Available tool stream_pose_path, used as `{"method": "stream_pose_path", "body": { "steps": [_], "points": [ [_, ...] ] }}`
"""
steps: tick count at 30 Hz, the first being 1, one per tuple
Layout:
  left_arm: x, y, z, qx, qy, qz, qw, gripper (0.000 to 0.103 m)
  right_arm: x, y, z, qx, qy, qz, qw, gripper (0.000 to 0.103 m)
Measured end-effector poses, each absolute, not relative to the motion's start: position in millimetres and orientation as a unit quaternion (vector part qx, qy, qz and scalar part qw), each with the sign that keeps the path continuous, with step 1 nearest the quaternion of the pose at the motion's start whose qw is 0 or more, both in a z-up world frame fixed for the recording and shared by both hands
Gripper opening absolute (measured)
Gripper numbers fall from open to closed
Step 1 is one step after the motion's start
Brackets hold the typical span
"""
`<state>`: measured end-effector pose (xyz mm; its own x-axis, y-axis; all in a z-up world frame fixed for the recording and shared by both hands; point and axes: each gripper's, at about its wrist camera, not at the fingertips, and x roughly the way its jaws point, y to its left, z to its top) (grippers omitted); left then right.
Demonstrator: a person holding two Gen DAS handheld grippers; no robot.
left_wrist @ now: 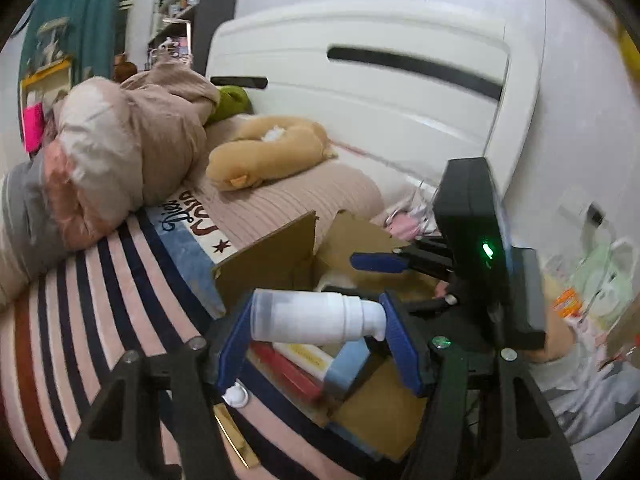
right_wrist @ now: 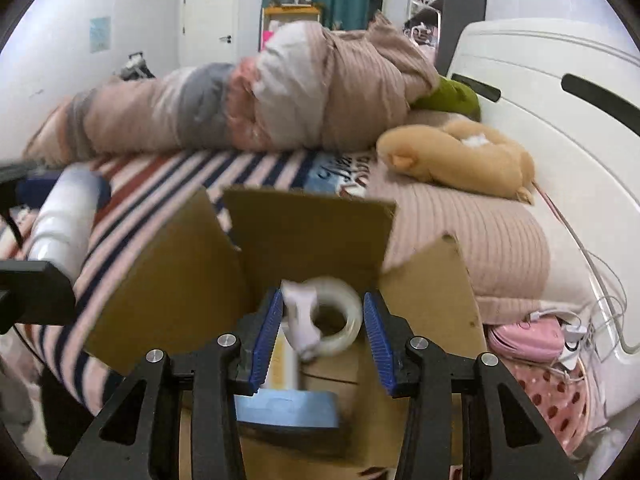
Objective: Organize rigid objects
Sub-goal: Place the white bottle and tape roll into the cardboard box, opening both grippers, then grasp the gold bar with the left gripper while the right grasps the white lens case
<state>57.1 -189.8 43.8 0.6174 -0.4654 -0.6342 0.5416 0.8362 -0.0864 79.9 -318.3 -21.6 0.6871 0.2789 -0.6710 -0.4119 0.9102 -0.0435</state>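
Observation:
My left gripper [left_wrist: 316, 332] is shut on a white pump bottle [left_wrist: 312, 318], held sideways above an open cardboard box [left_wrist: 272, 264]. The bottle also shows at the left edge of the right wrist view [right_wrist: 60, 216]. My right gripper [right_wrist: 320, 332] is open over the same box [right_wrist: 304, 232]; it also shows in the left wrist view [left_wrist: 380, 262]. Between its pads sit a clear tape roll [right_wrist: 340, 316] and a white object [right_wrist: 300, 312], blurred, inside the box. A blue box [right_wrist: 284, 408] and a red-and-cream packet [left_wrist: 296, 364] lie in the box.
The box rests on a striped bedspread [left_wrist: 100, 280]. A rolled duvet [right_wrist: 280, 92] and a tan plush toy [right_wrist: 460, 160] lie behind it. A white headboard [left_wrist: 360, 80] stands at the right. A pink pouch with cables [right_wrist: 528, 336] lies beside the bed.

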Motion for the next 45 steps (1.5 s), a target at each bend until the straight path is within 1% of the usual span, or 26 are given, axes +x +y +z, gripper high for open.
{"method": "stream_pose_path", "body": {
  "steps": [1, 3, 11, 18, 20, 25, 30, 34, 37, 38, 39, 42, 44, 45],
  "points": [
    [62, -198, 42, 0.068, 0.343, -0.278, 0.895, 0.059, 79, -322, -24, -0.092, 0.346, 0.192, 0.914, 0.040],
    [74, -212, 35, 0.084, 0.364, -0.282, 0.884, 0.059, 76, -331, -27, -0.076, 0.340, 0.200, 0.916, 0.050],
    [97, -238, 5, 0.143, 0.413, -0.268, 0.858, 0.059, 66, -364, -31, -0.044, 0.322, 0.207, 0.923, 0.052],
    [98, -233, -1, 0.153, 0.414, -0.251, 0.862, 0.060, 65, -364, -30, -0.041, 0.321, 0.211, 0.922, 0.052],
    [96, -223, 3, 0.137, 0.410, -0.249, 0.867, 0.061, 64, -361, -29, -0.045, 0.324, 0.212, 0.921, 0.053],
    [81, -186, 23, 0.095, 0.381, -0.233, 0.890, 0.069, 60, -349, -22, -0.052, 0.328, 0.225, 0.916, 0.053],
    [57, -129, 36, 0.068, 0.353, -0.185, 0.915, 0.070, 44, -324, 2, -0.045, 0.302, 0.243, 0.921, 0.053],
    [39, -81, 25, 0.046, 0.352, -0.165, 0.920, 0.069, 32, -289, 23, -0.035, 0.282, 0.280, 0.917, 0.053],
    [27, -51, 3, 0.028, 0.363, -0.162, 0.917, 0.069, 27, -247, 28, -0.054, 0.283, 0.302, 0.909, 0.053],
    [23, -42, -8, 0.018, 0.369, -0.164, 0.915, 0.069, 27, -235, 27, -0.063, 0.287, 0.306, 0.905, 0.050],
    [21, -35, -17, 0.008, 0.375, -0.168, 0.912, 0.069, 26, -223, 24, -0.074, 0.292, 0.311, 0.901, 0.043],
    [14, -26, -50, -0.020, 0.390, -0.190, 0.901, 0.069, 25, -185, 10, -0.112, 0.317, 0.312, 0.889, 0.030],
    [9, -25, -75, -0.046, 0.399, -0.218, 0.890, 0.069, 27, -165, -5, -0.135, 0.338, 0.310, 0.879, 0.024],
    [9, -25, -85, -0.057, 0.402, -0.227, 0.885, 0.067, 28, -157, -13, -0.145, 0.348, 0.309, 0.873, 0.020]
  ]
}}
